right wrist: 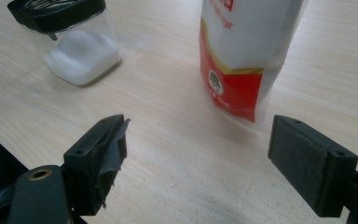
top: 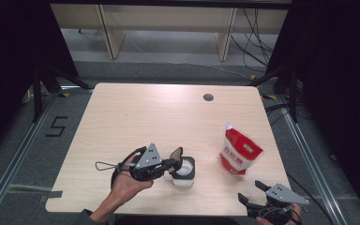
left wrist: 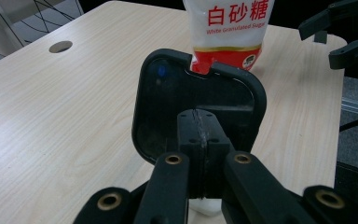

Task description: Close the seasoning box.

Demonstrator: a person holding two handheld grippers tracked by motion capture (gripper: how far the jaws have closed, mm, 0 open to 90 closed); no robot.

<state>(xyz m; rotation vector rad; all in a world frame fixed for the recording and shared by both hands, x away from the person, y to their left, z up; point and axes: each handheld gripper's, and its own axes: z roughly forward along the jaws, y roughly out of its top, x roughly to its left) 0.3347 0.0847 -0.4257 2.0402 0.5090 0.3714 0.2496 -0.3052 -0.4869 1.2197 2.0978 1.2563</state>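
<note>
A small clear container (top: 183, 174) with white sugar in it stands near the table's front edge; its black flip lid (top: 176, 153) is tipped up. My left gripper (top: 170, 163) is shut, its tips against the raised lid (left wrist: 168, 102), and the pads meet with nothing visible between them. A red and white sugar bag (top: 240, 152) stands upright to the right, also behind the lid (left wrist: 230, 32). My right gripper (top: 253, 192) is open at the front right corner, and the bag (right wrist: 247, 56) and container (right wrist: 81, 51) lie beyond its jaws (right wrist: 200, 135).
The light wooden table (top: 145, 117) has a round cable hole (top: 208, 97) at the back. A person's hand (top: 129, 185) holds the left gripper. Dark frame legs and cables stand beside and behind the table.
</note>
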